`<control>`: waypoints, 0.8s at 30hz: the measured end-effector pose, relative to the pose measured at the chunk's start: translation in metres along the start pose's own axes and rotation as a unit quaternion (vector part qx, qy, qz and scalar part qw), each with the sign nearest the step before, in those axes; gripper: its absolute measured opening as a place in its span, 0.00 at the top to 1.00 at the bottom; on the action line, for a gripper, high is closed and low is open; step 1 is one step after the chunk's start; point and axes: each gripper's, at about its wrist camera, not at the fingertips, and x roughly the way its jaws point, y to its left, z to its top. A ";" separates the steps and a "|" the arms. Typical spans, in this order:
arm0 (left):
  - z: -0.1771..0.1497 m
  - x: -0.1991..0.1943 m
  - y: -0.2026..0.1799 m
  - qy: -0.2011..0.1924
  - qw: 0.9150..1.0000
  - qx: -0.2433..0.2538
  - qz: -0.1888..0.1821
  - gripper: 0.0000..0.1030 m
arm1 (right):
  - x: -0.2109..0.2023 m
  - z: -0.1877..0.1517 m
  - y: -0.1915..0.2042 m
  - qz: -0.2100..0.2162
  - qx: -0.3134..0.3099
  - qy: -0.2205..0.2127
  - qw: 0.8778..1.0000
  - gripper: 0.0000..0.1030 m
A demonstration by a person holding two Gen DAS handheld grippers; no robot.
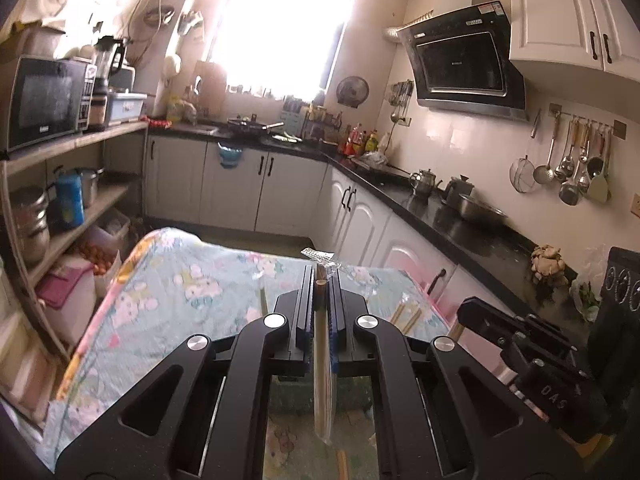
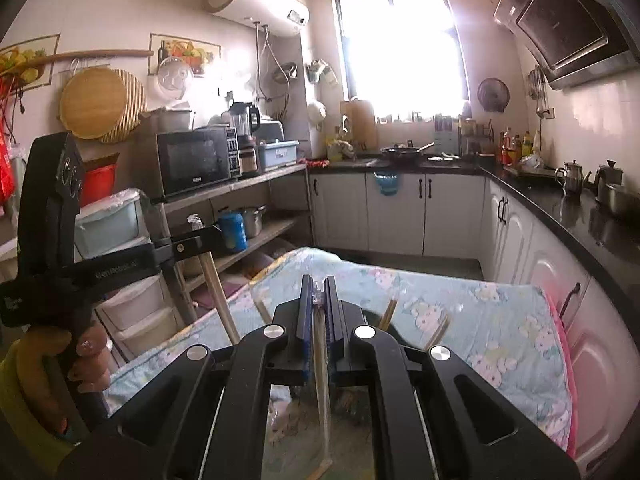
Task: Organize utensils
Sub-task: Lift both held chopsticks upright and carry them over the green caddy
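In the left wrist view my left gripper (image 1: 322,280) is shut on a pair of wooden chopsticks in a clear plastic sleeve (image 1: 322,380). The pair hangs down between the fingers above the floral tablecloth (image 1: 192,292). My right gripper (image 2: 318,286) is likewise shut on a second wrapped pair of chopsticks (image 2: 320,384) that points down at the table. The right wrist view also shows the left gripper (image 2: 200,240) at the left, held by a hand (image 2: 88,356), with its chopsticks (image 2: 218,300) hanging below. More chopsticks (image 2: 388,312) stand up from behind the fingers.
The cloth-covered table (image 2: 500,320) lies below both grippers. A black countertop (image 1: 460,224) with kettles and a steel bowl runs along the right. Ladles hang on the wall rail (image 1: 576,160). A shelf with a microwave (image 1: 44,100) and pots stands at the left.
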 end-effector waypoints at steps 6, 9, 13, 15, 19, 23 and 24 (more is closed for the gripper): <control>0.012 0.009 -0.006 -0.007 1.000 0.004 0.004 0.99 | 0.003 0.018 -0.014 0.000 0.007 -0.019 1.000 0.94; 0.019 0.012 -0.007 -0.014 1.000 0.003 0.002 0.99 | 0.005 0.028 -0.023 -0.003 0.015 -0.028 0.999 0.94; 0.030 0.021 -0.010 -0.021 1.000 0.001 -0.004 0.99 | 0.010 0.038 -0.033 -0.016 0.016 -0.036 0.999 0.94; 0.034 0.025 -0.012 -0.027 1.000 0.000 -0.008 0.99 | 0.014 0.041 -0.039 -0.025 0.017 -0.037 0.999 0.94; 0.038 0.035 -0.013 -0.032 0.999 -0.004 -0.016 0.99 | 0.023 0.046 -0.049 -0.038 0.024 -0.040 0.998 0.94; 0.038 0.051 -0.015 -0.031 0.999 -0.007 -0.022 0.99 | 0.032 0.047 -0.059 -0.054 0.026 -0.043 0.997 0.94; 0.037 0.054 -0.016 -0.031 0.999 -0.008 -0.023 0.99 | 0.034 0.047 -0.060 -0.057 0.027 -0.044 0.997 0.94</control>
